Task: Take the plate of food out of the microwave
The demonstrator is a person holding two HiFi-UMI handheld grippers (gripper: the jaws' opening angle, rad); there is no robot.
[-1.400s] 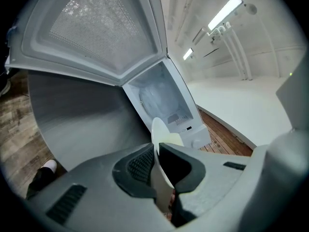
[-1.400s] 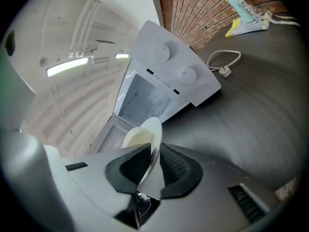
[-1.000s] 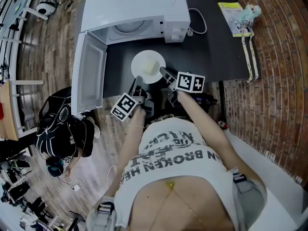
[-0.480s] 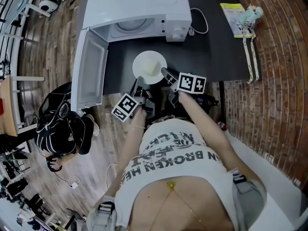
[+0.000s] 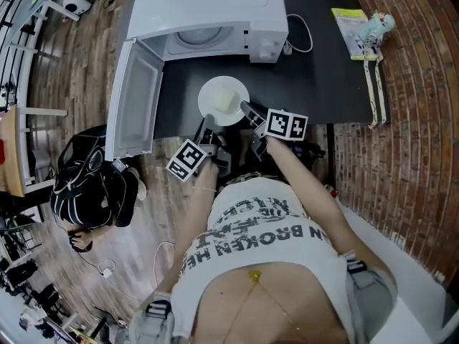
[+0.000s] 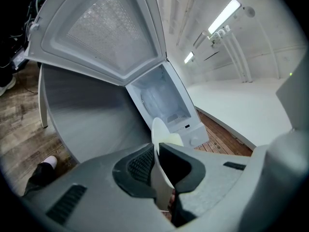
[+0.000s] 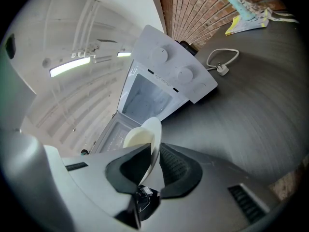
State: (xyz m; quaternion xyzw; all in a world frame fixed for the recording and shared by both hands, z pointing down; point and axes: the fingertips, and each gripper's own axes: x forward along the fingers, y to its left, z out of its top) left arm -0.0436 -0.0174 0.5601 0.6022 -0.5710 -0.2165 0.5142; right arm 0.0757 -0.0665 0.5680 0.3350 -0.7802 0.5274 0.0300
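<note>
A white plate (image 5: 224, 100) with a pale yellow food on it is out of the microwave (image 5: 208, 13), over the black table (image 5: 315, 77) just in front of the oven's open cavity. My left gripper (image 5: 206, 122) is shut on the plate's near-left rim, and my right gripper (image 5: 248, 111) is shut on its near-right rim. In the left gripper view the plate's rim (image 6: 161, 129) runs edge-on between the dark pads (image 6: 140, 166). The right gripper view shows the same rim (image 7: 148, 132) pinched between its pads (image 7: 176, 166). The microwave door (image 5: 133, 99) hangs wide open to the left.
A white cable with a plug (image 5: 301, 34) lies beside the microwave. A yellow leaflet (image 5: 350, 31) and a small toy (image 5: 376, 26) rest at the table's far right by the brick wall (image 5: 423, 106). A person in dark clothes (image 5: 90, 188) crouches on the wooden floor at left.
Plate and both grippers stay almost where they were in front of the microwave. The head view has shifted slightly, and the crouching person at left has moved a little.
</note>
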